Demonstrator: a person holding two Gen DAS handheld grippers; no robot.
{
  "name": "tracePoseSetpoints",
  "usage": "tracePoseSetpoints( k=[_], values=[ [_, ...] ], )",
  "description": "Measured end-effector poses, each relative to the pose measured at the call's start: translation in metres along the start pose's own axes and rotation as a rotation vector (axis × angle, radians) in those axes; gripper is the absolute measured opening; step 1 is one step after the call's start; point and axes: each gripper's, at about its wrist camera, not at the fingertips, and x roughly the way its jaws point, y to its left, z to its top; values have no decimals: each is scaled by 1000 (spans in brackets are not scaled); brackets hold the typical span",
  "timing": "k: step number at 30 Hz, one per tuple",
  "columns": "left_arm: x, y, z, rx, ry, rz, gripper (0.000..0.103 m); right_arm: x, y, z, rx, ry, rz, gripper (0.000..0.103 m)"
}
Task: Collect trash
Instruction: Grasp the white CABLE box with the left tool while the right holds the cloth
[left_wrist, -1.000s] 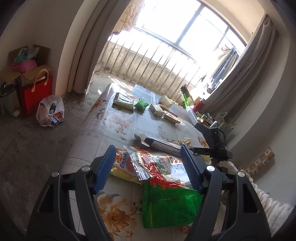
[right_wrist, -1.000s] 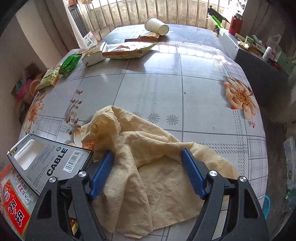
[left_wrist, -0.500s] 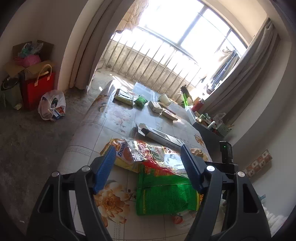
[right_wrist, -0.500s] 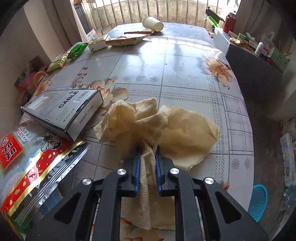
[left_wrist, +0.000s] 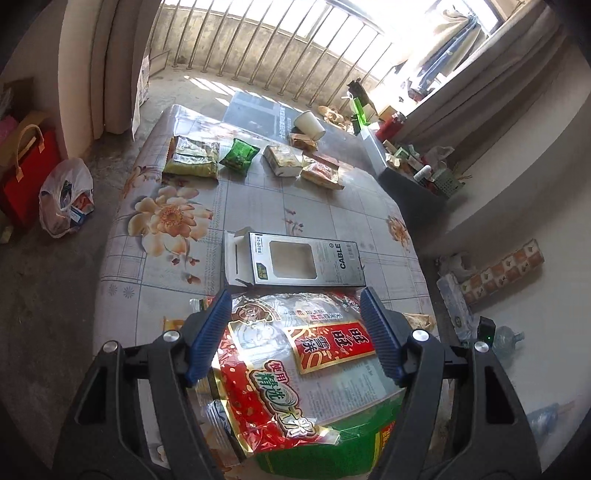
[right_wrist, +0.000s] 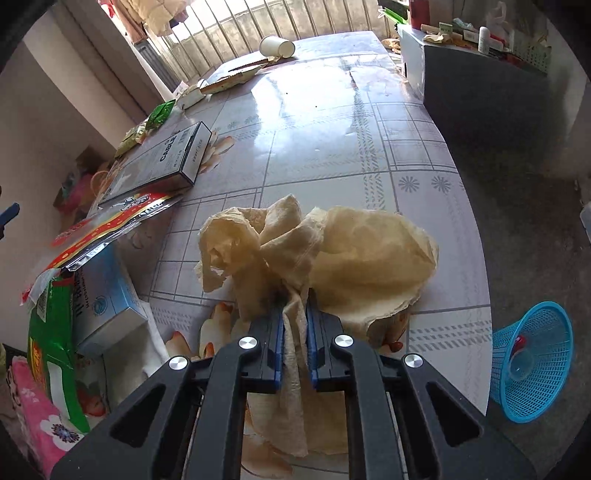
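My right gripper (right_wrist: 294, 306) is shut on a crumpled tan paper sheet (right_wrist: 354, 254), bunched between its blue pads and held over the near part of the flowered table (right_wrist: 332, 122). My left gripper (left_wrist: 295, 306) stands open above a red and gold snack bag (left_wrist: 295, 365), its pads apart from it on both sides. Under that bag lies a green bag (left_wrist: 332, 450). Just beyond it sits an opened grey box marked CABLE (left_wrist: 295, 264), also seen as the grey box (right_wrist: 162, 162) in the right wrist view.
Several snack wrappers (left_wrist: 192, 158) and a tipped paper cup (left_wrist: 309, 123) lie at the table's far end. A blue mesh basket (right_wrist: 532, 362) lies on the floor at the right. A white plastic bag (left_wrist: 62, 199) and red bag (left_wrist: 26, 166) stand left.
My right gripper closed on the tan paper, gathered it up and drew it toward the near table edge. My left gripper, still open, swung over the red snack bag and tipped further down.
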Motion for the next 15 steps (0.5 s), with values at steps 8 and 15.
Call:
tracePoseSetpoints(
  k=[8, 15],
  values=[
    [102, 66, 40, -148, 188, 151, 43, -3, -4, -7, 6, -3, 20, 10],
    [141, 91, 49, -216, 226, 66, 37, -3, -5, -6, 10, -5, 22, 10]
  ],
)
